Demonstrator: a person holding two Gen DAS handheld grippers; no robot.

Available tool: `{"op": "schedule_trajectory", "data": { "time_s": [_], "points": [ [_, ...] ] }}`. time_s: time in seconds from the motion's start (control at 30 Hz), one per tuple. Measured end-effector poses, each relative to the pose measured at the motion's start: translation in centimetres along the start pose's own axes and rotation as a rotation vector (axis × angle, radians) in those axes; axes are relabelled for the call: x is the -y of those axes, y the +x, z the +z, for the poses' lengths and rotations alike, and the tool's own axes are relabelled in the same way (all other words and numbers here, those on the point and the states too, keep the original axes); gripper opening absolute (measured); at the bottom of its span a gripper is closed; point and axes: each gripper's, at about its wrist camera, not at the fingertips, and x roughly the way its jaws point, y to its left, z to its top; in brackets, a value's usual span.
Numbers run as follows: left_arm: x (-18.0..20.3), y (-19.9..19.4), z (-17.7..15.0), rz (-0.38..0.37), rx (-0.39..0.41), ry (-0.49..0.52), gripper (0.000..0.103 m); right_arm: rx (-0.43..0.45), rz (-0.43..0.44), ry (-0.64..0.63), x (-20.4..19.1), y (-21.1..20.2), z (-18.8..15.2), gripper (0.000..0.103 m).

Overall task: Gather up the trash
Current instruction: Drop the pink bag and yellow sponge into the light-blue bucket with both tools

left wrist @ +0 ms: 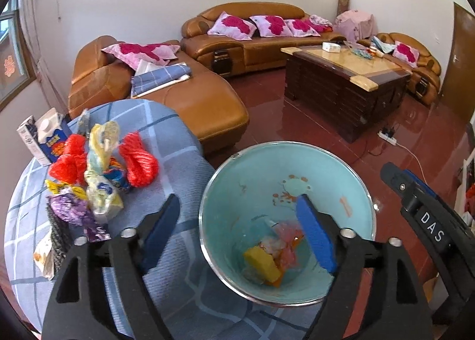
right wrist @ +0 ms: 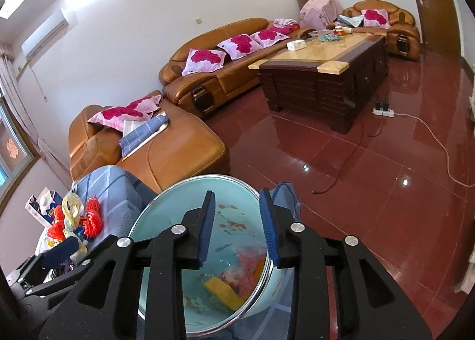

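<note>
The trash [left wrist: 98,179] is seen as a heap of crumpled wrappers, red net and foil at the left of the left wrist view, lying on a table [left wrist: 166,167] covered with a blue checked cloth. More trash, a yellow piece [left wrist: 262,262] and pink wrappers [left wrist: 286,246], is seen at the bottom of a pale blue bin [left wrist: 326,179] in the lower centre of that frame, just beside the table edge. Two cartons [left wrist: 44,138] are stood at the far left of the heap.

The left gripper [left wrist: 240,230] is held over the near rim of the bin with its jaws spread wide; nothing is pressed between its fingers [left wrist: 316,239], one of which is seen over the table and the other over the bin. The right gripper [right wrist: 239,227] is shown in the lower centre of the right wrist view, above the bin mouth, its jaws parted only a little and nothing gripped between them; the bin's contents are seen through the gap.

Farther off, in the upper half of both frames, brown sofas [left wrist: 243,40] with pink cushions [left wrist: 231,26], a coffee table [left wrist: 347,78] and a shiny red floor [right wrist: 371,176] are seen, with a power strip [right wrist: 384,111] and its cable laid on the floor
</note>
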Motion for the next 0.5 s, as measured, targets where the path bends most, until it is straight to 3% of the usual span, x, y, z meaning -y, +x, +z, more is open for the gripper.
{"op": "schedule_trajectory", "data": {
  "time_s": [0.5],
  "points": [
    [-6.9,-1.8,-2.4,0.145,-0.008,-0.065,0.084,-0.009,0.058,-0.109,-3.5,-0.8,-1.2,0.036]
  ]
}}
